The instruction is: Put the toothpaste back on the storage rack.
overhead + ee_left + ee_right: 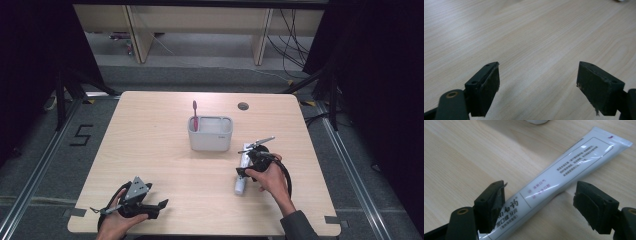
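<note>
a pale wooden table (165, 165) on grey floor (45, 165).

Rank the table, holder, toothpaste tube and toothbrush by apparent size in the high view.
1. table
2. holder
3. and 4. tube and toothbrush: unsure, since both are partly hidden.

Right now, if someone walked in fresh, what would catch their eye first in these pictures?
Likely the pink toothbrush standing upright in the grey holder at the table's middle. Next, the white toothpaste tube lying flat between the open jaws of the right gripper. The left gripper sits open near the table's front edge.
</note>
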`<state>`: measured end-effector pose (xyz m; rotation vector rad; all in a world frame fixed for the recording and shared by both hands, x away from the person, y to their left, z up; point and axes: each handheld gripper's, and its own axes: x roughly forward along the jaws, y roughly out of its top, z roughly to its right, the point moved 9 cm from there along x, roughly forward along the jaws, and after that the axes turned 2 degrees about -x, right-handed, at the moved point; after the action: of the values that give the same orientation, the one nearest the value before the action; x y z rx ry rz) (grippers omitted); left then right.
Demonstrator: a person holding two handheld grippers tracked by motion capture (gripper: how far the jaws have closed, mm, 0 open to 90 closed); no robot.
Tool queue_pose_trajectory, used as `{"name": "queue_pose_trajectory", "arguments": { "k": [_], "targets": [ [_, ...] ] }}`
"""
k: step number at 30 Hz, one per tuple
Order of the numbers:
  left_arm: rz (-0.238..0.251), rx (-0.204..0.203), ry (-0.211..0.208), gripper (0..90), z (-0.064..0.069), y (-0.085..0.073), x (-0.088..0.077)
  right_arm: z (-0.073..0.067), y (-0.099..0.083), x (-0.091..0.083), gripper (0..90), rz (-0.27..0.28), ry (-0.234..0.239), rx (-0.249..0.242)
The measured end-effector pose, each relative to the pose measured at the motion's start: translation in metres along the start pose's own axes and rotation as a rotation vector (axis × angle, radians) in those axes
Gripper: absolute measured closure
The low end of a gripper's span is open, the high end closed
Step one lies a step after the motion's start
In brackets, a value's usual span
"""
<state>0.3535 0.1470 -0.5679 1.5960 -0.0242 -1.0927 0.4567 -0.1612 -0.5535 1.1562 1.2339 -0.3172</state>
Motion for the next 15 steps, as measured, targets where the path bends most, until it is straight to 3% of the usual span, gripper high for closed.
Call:
{"name": "queue_pose_trajectory", "arguments": {
  "k": [3, 5, 6, 15],
  "targets": [
    [-0.006, 0.007, 0.0, 18.3, 0.0004, 0.0002, -0.0001, 0.0026, 0.0022, 0.0024, 26.8, 0.003, -0.007, -0.031],
    [0.003, 0.005, -0.005, 18.3, 0.0017, 0.0004, 0.0006, 0.0006, 0.0012, 0.0031, 27.8, -0.014, -0.007, 0.008],
    [0.003, 0.004, -0.006, 18.3, 0.0018, 0.0004, 0.0007, 0.0021, 0.0023, 0.0037, 28.3, -0.014, -0.005, -0.022],
    [0.011, -0.003, -0.001, 18.3, 0.0017, 0.0009, 0.0011, 0.0059, 0.002, 0.0053, 37.6, -0.054, -0.031, -0.032]
  ]
}}
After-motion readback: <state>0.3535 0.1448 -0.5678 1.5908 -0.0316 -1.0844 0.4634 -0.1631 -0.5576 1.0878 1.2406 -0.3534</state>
